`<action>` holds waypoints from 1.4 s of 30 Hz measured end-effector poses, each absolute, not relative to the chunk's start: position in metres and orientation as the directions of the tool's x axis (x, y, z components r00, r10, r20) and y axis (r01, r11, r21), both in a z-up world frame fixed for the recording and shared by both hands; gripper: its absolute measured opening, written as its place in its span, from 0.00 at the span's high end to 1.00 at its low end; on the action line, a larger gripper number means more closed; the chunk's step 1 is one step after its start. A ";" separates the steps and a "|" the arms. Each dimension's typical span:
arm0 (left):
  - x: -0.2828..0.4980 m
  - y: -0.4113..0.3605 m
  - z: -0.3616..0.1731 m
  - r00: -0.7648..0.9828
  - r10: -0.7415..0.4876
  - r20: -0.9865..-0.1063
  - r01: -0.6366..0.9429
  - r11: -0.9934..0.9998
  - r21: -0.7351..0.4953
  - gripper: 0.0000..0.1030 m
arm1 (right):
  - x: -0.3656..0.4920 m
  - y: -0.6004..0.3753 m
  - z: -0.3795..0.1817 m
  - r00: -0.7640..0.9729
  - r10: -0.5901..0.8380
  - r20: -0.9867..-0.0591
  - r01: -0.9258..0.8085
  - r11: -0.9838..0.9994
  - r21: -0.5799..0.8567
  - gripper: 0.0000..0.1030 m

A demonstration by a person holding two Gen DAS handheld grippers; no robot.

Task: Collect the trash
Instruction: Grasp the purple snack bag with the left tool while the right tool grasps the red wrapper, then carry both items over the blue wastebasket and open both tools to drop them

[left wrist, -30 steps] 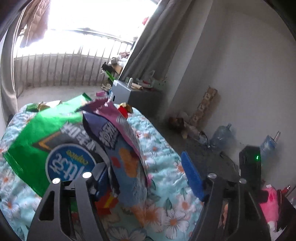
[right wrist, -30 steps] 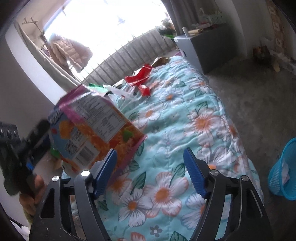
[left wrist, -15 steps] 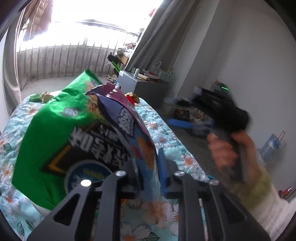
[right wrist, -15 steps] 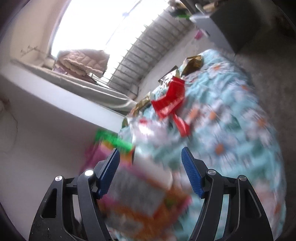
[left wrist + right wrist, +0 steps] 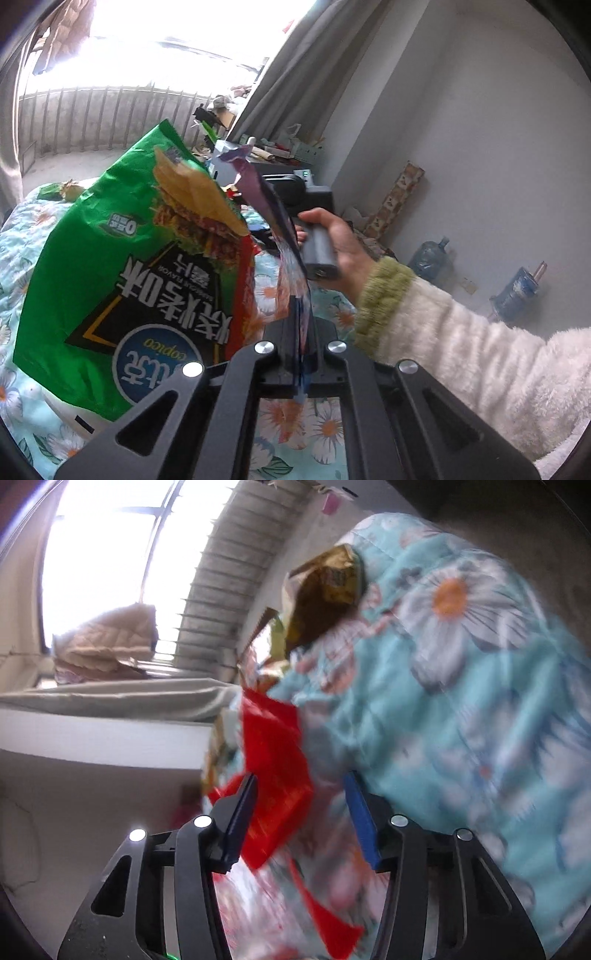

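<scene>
The left gripper (image 5: 298,354) is clamped tight on the bottom edges of a green chip bag (image 5: 122,266) and a purple wrapper (image 5: 273,206), both held upright above the floral quilt (image 5: 461,686); those two pieces look collected. The right gripper (image 5: 301,816), its jaws about half open and just closing, straddles a red wrapper (image 5: 275,775) on the quilt without yet pinching it. A gold packet (image 5: 325,590) lies farther up the quilt, near the railing; it remains to be gathered.
</scene>
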State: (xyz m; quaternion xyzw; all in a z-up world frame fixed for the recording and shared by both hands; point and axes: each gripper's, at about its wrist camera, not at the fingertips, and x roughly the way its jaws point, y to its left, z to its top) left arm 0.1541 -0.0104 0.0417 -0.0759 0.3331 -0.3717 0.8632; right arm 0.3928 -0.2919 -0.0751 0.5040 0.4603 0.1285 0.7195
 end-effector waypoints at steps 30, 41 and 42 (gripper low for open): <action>0.106 -0.040 0.066 0.499 -0.751 -0.433 0.690 0.646 -0.326 1.00 | 0.227 -0.392 -0.012 0.783 0.516 -0.347 0.164 0.366 0.916 1.00; 0.096 -0.117 0.081 0.364 -0.833 -0.416 0.773 0.519 -0.363 1.00 | 0.069 -0.476 -0.032 0.868 0.349 -0.355 0.237 0.336 0.911 1.00; 0.097 -0.125 0.082 0.348 -0.841 -0.414 0.779 0.505 -0.371 1.00 | 0.054 -0.485 -0.035 0.873 0.321 -0.366 0.255 0.338 0.906 1.00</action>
